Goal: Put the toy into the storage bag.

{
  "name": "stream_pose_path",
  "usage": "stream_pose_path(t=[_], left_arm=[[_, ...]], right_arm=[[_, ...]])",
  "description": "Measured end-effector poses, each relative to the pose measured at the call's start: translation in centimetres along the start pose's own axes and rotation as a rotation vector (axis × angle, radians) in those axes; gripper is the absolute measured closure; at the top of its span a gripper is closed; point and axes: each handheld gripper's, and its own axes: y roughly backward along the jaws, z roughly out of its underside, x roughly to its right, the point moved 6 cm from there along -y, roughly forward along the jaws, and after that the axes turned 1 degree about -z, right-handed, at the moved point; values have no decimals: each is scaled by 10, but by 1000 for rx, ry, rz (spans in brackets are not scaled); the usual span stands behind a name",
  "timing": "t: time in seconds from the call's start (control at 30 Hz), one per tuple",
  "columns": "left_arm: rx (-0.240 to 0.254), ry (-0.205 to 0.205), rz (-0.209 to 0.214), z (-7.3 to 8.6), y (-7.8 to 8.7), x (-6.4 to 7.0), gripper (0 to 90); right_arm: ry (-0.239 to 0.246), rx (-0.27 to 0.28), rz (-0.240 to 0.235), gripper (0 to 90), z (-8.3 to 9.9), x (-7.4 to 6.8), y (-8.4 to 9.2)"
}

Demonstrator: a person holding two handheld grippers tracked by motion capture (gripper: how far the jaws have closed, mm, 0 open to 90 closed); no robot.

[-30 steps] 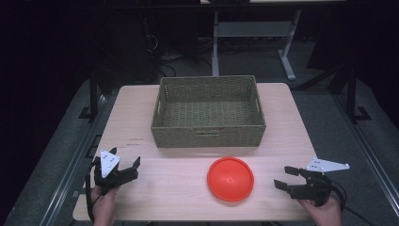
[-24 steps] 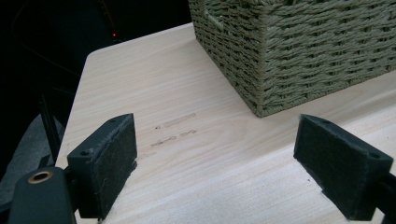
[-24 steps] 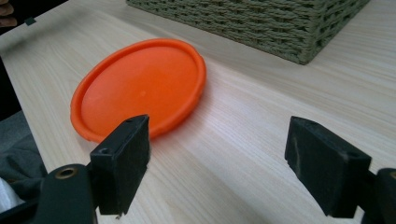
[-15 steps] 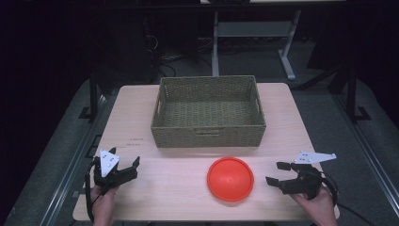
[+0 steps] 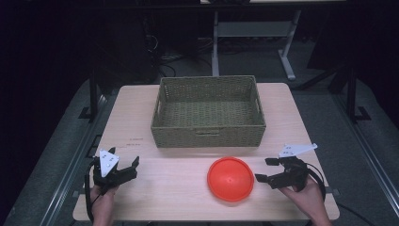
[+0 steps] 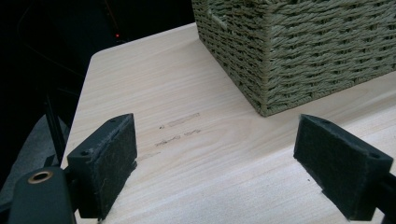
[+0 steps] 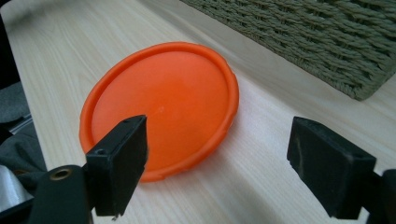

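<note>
On the near half of the table (image 5: pixel 141 122), at about five o'clock from its centre, an orange disc (image 5: pixel 231 178) lies flat on the pale wood. It sits just in front of the woven basket (image 5: pixel 208 111), apart from it, with a strip of bare wood between the two.

At three o'clock from the disc, the right gripper (image 5: pixel 267 170) is held low over the table by the person's right hand (image 5: pixel 307 197). Its jaws stand wide apart and point toward the disc's rim, near it but not touching in the high view. In the right gripper view, one pad sits in front of the disc's near edge while the other hangs over bare wood, with the basket's corner at about one o'clock.

At nine o'clock from the disc, well apart from it, the left gripper (image 5: pixel 130 167) rests near the table's left edge in the person's left hand (image 5: pixel 102 203). Its jaws are also spread open and hold nothing. In the left gripper view they frame bare wood with a few faint marks (image 6: pixel 180 127), and the basket's corner rises at about one o'clock.
</note>
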Motion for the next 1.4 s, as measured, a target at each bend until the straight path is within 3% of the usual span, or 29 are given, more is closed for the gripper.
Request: stream_pose_path(t=[0.27,0.73,1.0,1.4], left_arm=[[0,-16,8,-1,-1,2,128],[-7,-29,4,0,-1,4,128],[-10,-30,8,-1,-2,6,128],[-9,-30,6,0,-2,5,128]], right_arm=[[32,-9,-4,194,-14,-4,-11],[25,-57,-27,239,-23,-1,-35],[30,-120,-22,288,-17,1,-52],[25,-141,-22,378,-12,4,-62]])
